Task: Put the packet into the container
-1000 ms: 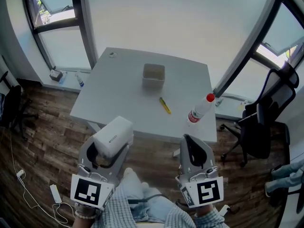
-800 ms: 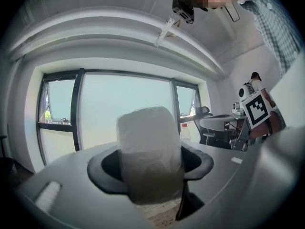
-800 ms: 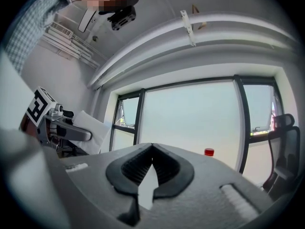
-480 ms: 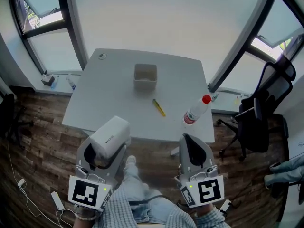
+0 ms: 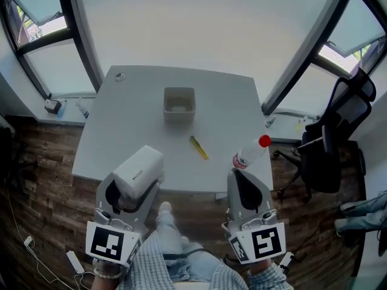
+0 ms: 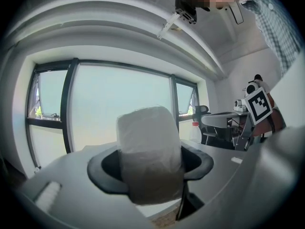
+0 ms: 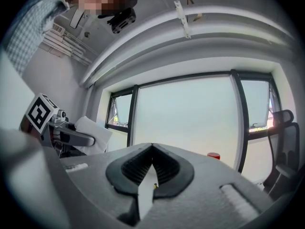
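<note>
My left gripper [image 5: 136, 182] is shut on a white packet [image 5: 140, 170], held over the near left edge of the grey table [image 5: 121, 125]. From the left gripper view, the packet [image 6: 148, 156] fills the space between the jaws. The grey open container [image 5: 179, 103] stands at the table's far middle, well ahead of both grippers. Below the table's front edge my right gripper [image 5: 245, 190] is shut with nothing in it; in the right gripper view the right gripper [image 7: 152, 171] shows its ribbed pads together.
A yellow pen [image 5: 199, 147] lies on the table between the container and the front edge. A red-capped plastic bottle [image 5: 249, 151] stands at the front right corner. A black office chair [image 5: 329, 156] is to the right, on the wooden floor.
The table, container, pen and bottle have slid down and left in the head view, so they are nearer. Both grippers keep their places and states.
</note>
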Tool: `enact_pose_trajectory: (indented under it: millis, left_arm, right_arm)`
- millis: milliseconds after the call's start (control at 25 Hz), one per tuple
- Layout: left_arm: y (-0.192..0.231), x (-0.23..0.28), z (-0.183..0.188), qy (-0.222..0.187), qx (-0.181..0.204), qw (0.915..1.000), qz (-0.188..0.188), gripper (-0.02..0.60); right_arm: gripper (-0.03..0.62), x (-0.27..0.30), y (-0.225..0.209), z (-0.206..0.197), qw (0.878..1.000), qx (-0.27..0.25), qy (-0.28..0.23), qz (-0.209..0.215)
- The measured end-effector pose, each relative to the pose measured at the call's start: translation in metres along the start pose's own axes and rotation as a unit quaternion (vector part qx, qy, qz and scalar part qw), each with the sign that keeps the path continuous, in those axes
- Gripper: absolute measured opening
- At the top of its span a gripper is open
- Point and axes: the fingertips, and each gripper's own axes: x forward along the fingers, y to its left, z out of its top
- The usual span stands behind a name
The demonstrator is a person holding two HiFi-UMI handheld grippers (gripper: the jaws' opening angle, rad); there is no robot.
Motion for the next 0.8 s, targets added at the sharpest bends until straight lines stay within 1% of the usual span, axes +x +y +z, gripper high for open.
enact_pose_trajectory:
  millis: [360, 600, 800]
  left_arm:
    - [0.036, 0.044, 0.004, 0.008, -0.003, 0.9998, -0.020, 0.293]
    - [0.059, 0.072, 0.007, 0.015, 0.005, 0.9993, -0.034, 0.293]
    - [0.075, 0.088, 0.008, 0.018, 0.008, 0.9988, -0.046, 0.293]
  right_arm:
    - [0.002, 0.050, -0.007, 0.002, 1.000, -0.010, 0.010, -0.015]
    - [0.000, 0.079, -0.012, 0.005, 0.999, -0.020, 0.015, -0.029]
    - [0.002, 0.100, -0.016, 0.007, 0.999, -0.014, 0.015, -0.049]
